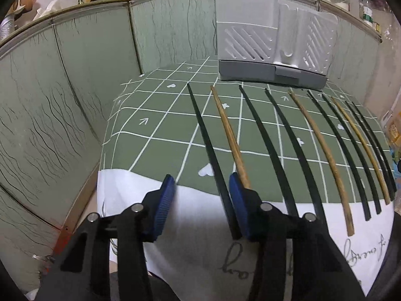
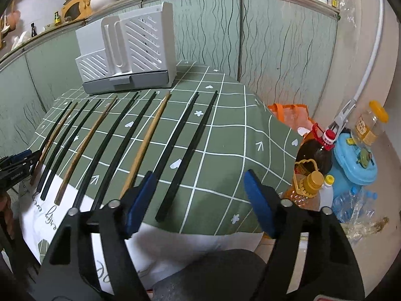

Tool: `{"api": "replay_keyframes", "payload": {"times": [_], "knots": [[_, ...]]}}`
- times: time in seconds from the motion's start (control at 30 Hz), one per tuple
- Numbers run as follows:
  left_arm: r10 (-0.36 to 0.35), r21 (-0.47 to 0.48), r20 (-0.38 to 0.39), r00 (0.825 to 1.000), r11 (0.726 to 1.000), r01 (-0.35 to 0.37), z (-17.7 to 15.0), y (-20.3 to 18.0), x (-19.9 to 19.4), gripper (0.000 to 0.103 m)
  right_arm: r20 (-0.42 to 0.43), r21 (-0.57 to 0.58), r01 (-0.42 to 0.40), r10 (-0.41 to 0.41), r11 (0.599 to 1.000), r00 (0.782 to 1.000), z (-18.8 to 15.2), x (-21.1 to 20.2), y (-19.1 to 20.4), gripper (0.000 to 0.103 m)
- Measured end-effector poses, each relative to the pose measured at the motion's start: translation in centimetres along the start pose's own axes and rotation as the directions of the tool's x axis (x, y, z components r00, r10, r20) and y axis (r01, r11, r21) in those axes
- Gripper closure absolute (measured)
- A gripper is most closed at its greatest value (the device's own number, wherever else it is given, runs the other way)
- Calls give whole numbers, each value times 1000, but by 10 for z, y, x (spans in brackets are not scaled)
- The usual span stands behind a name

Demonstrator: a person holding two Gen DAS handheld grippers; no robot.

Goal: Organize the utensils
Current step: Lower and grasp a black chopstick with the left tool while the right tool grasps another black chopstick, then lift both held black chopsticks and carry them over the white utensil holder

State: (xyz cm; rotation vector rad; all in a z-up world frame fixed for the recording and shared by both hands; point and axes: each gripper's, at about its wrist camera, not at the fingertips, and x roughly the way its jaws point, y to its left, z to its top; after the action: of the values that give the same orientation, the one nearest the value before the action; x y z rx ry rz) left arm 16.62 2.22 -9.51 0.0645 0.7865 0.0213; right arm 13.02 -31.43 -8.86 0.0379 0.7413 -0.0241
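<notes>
Several chopsticks lie side by side on a green checked tablecloth (image 1: 155, 130), black ones and wooden ones. My left gripper (image 1: 201, 183) is open and empty at the near left end of the row; the leftmost black chopstick (image 1: 210, 150) lies between its fingers and a wooden chopstick (image 1: 229, 135) runs under its right finger. My right gripper (image 2: 198, 183) is open and empty over the near right end; the rightmost black chopstick (image 2: 188, 153) lies between its fingers. A white slotted utensil holder (image 1: 270, 47) stands at the back of the table, and it also shows in the right wrist view (image 2: 127, 52).
Green panel walls (image 1: 62, 87) close the table's left and back sides. Right of the table, on the floor, stand oil bottles (image 2: 313, 158), a blue container (image 2: 356, 165), an orange bag (image 2: 290, 115) and plastic bottles (image 2: 351, 200). The left gripper shows at the far left of the right wrist view (image 2: 15, 168).
</notes>
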Motion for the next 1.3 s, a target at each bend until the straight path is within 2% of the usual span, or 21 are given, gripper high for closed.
{"api": "replay_keyframes", "payload": {"times": [0.2,0.27,0.33,0.43,0.53,0.57,0.77,0.87,1.07,1.3], "knots": [[1,4,16,1000,1000,-1,-1,0,3,66,-20,-18,-1,0,1000,1000,1,15,6,51],[-10,-2,21,1000,1000,10,-2,0,3,71,-20,-28,9,-10,1000,1000,1,20,10,60],[-11,-3,24,1000,1000,11,-2,0,3,74,-16,-36,15,-16,999,1000,-1,23,13,63],[-7,-1,29,1000,1000,7,-2,1,3,80,-12,-37,21,-21,999,1000,-3,28,17,75],[1,-9,33,999,1000,-1,-2,3,3,87,-1,-45,40,-40,998,999,-5,28,22,82],[4,-13,34,999,1000,-3,-2,4,3,89,-2,-39,36,-36,999,999,-5,29,23,86],[16,-19,37,999,1000,-15,-2,5,4,93,3,48,34,-35,998,999,-7,29,19,97],[19,-14,47,999,1000,-19,-3,4,6,95,10,63,32,-32,998,999,-8,29,17,97],[-31,-37,45,999,999,32,-2,9,1,95,18,71,11,-12,997,1000,-2,21,12,97],[-43,-42,82,996,998,46,3,16,-24,95,43,66,-4,1,998,999,8,-3,6,97]]}}
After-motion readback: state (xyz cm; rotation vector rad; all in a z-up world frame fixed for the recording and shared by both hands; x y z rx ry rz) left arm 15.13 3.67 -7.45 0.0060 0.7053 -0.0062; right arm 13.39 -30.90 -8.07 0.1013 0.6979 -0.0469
